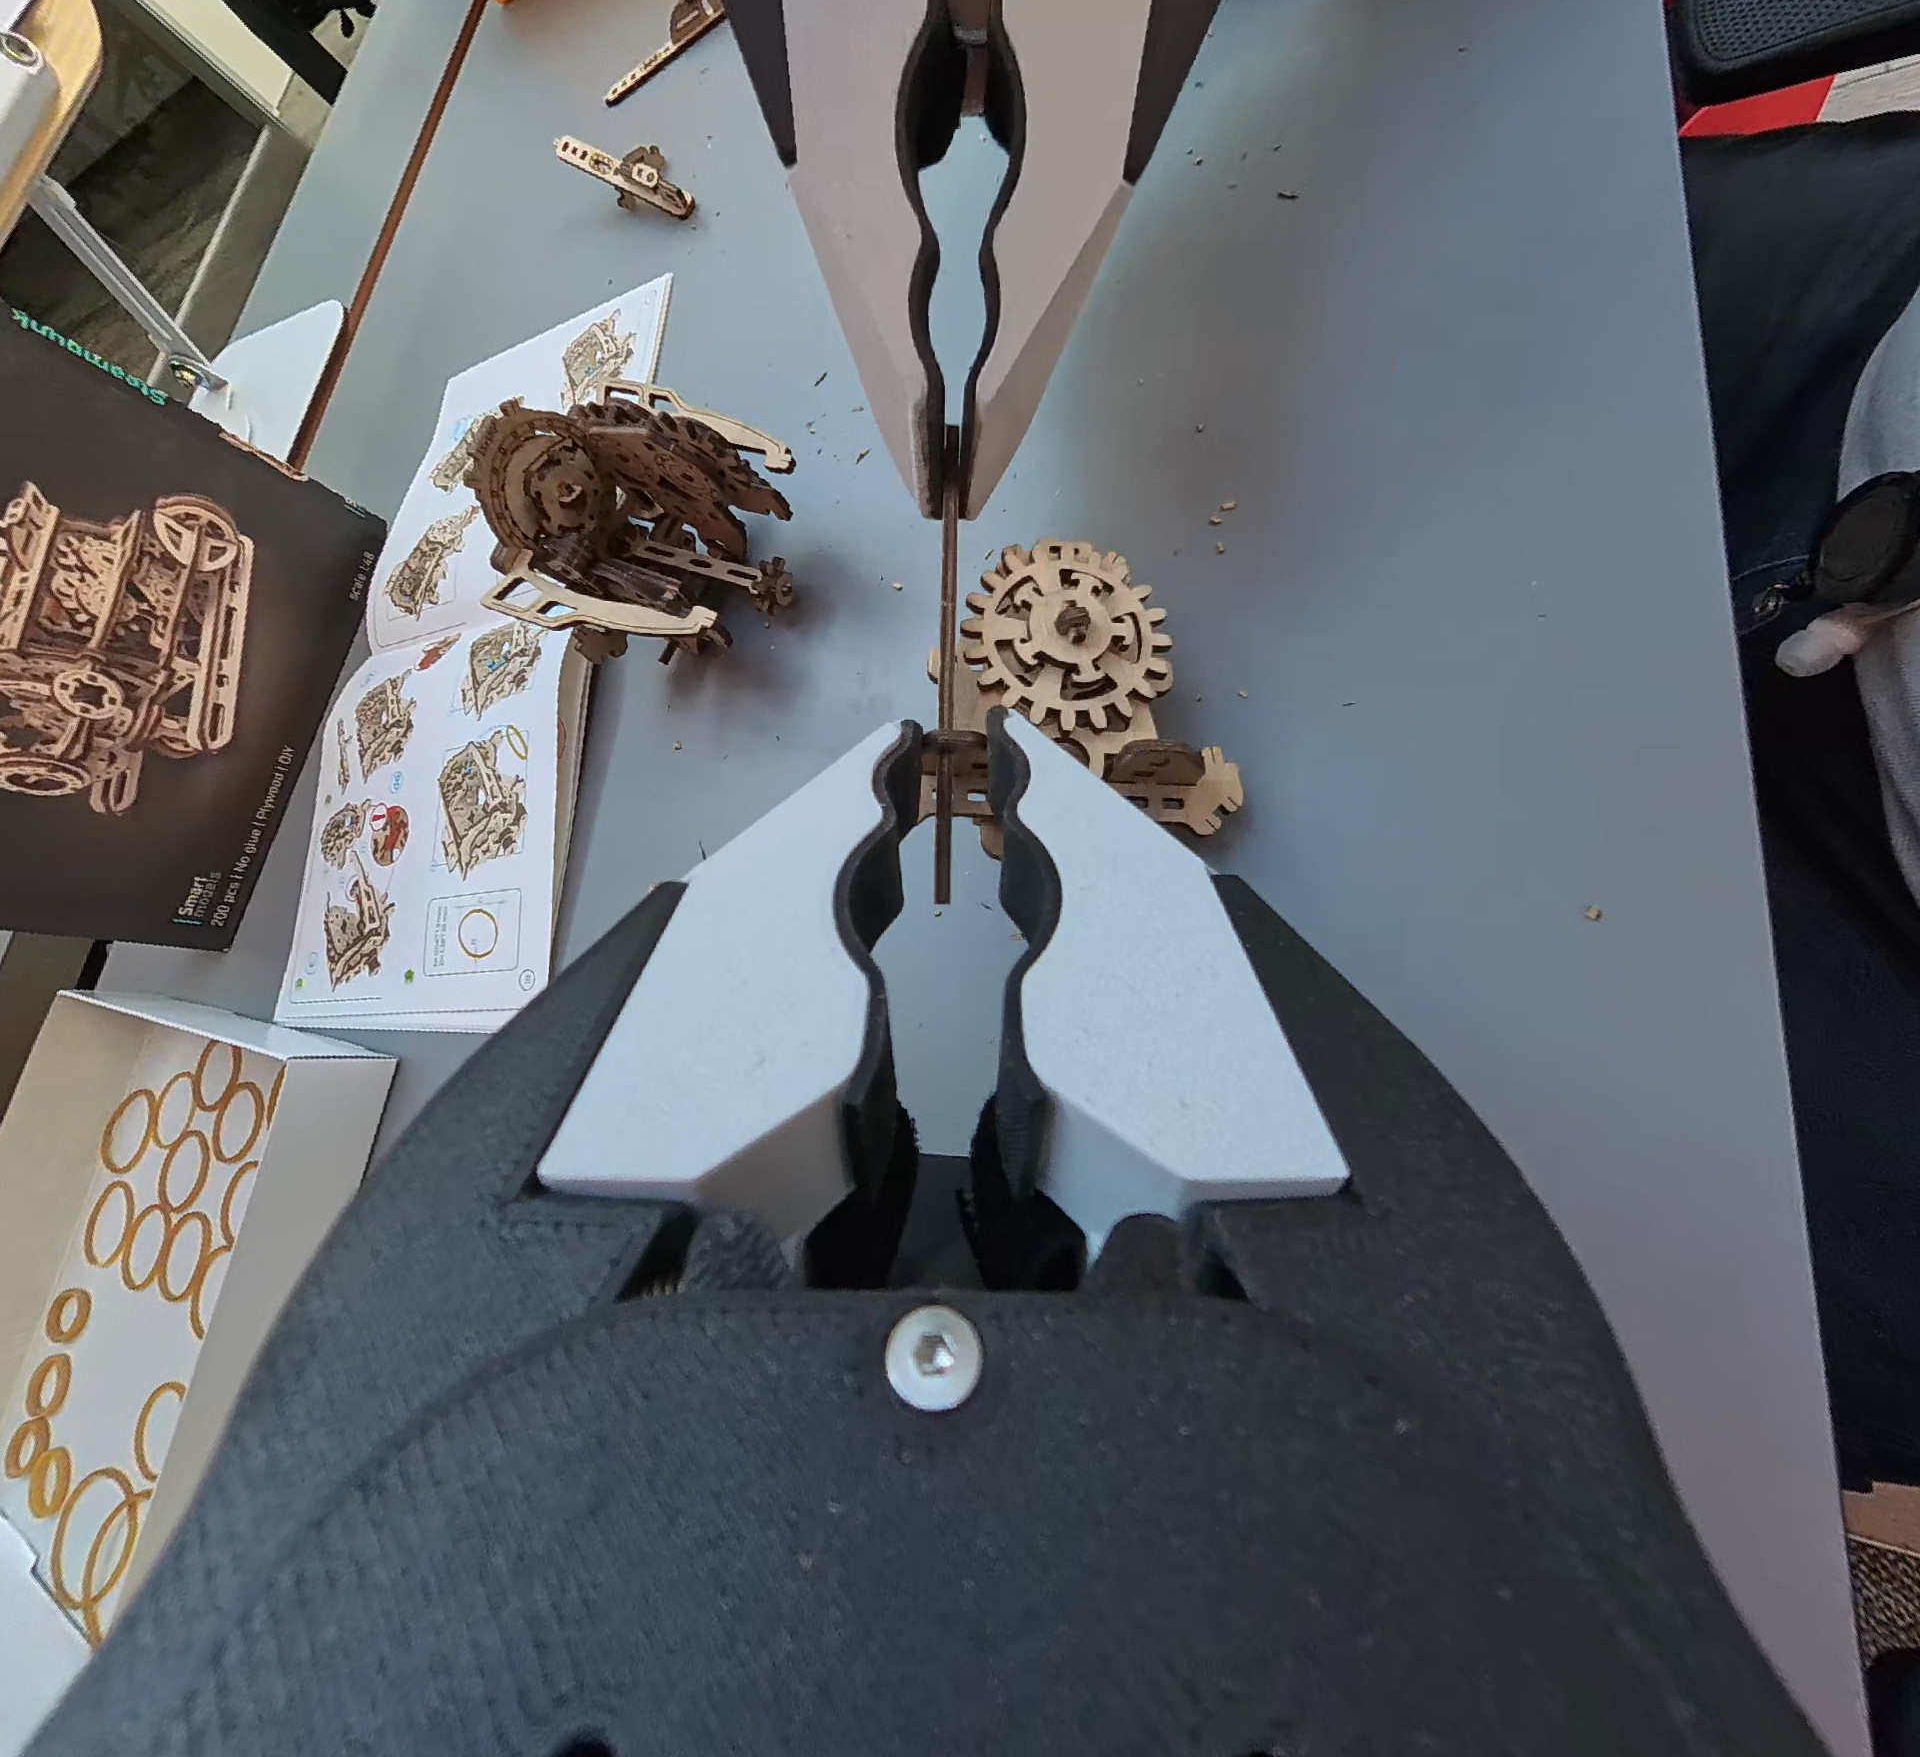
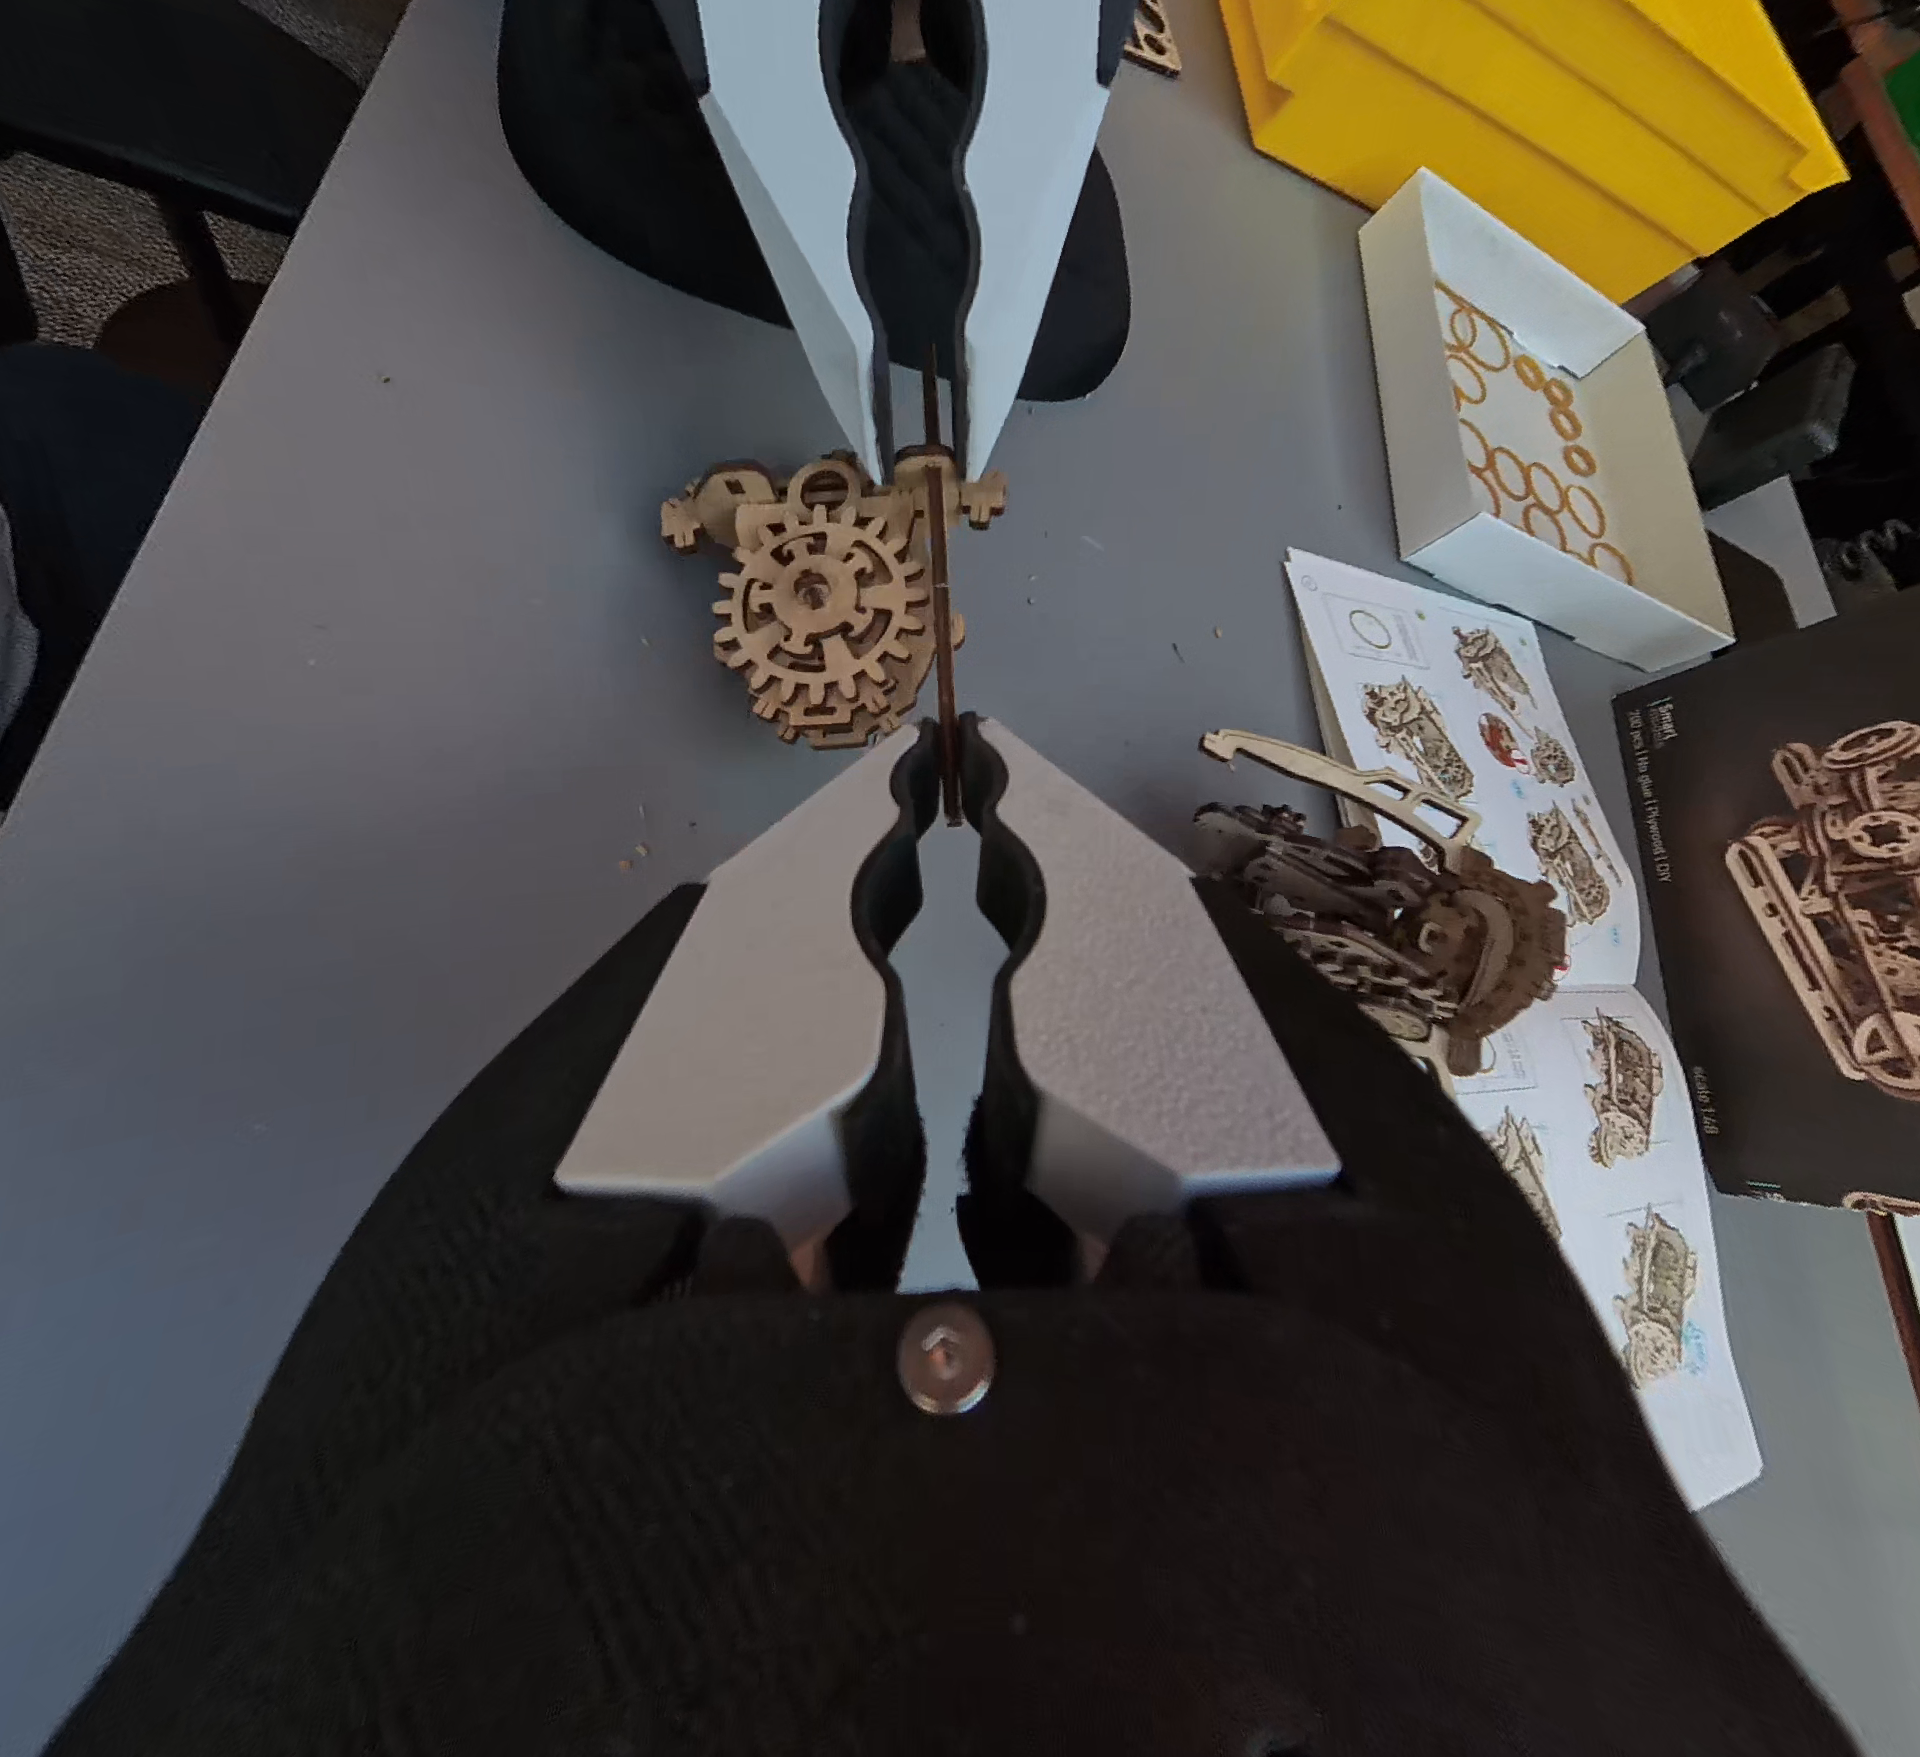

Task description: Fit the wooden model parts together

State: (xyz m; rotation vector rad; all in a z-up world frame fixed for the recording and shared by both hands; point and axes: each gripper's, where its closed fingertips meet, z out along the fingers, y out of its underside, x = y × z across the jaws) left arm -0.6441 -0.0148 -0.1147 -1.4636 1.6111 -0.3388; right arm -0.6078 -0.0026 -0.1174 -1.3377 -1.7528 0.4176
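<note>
My right gripper point(image 2: 948, 751) is shut on one end of a thin dark wooden strip point(image 2: 943, 627), seen edge-on. It shows in the left wrist view point(image 1: 948, 471) at the top, with the strip point(image 1: 948, 606) running down from it. My left gripper point(image 1: 948, 746) is closed on a small pale wooden piece point(image 1: 966, 777), and the strip passes through that piece. The left gripper shows opposite in the right wrist view point(image 2: 925, 450), with the piece's toothed end point(image 2: 982, 494) beside it. The piece sits at the edge of a pale gear assembly point(image 1: 1060, 647) point(image 2: 821, 616). I cannot tell whether they are joined.
On the grey table point(image 1: 1403, 460) are a dark part-built model point(image 1: 623, 512), an open instruction booklet point(image 1: 468, 772), a black kit box point(image 1: 135, 627), a white box of rubber rings point(image 1: 156, 1240), loose wooden parts point(image 1: 623, 169) and a yellow bin point(image 2: 1507, 45). A person point(image 1: 1870, 564) sits at the right edge. One gripper's finger ends stand about 5 cm off the other's.
</note>
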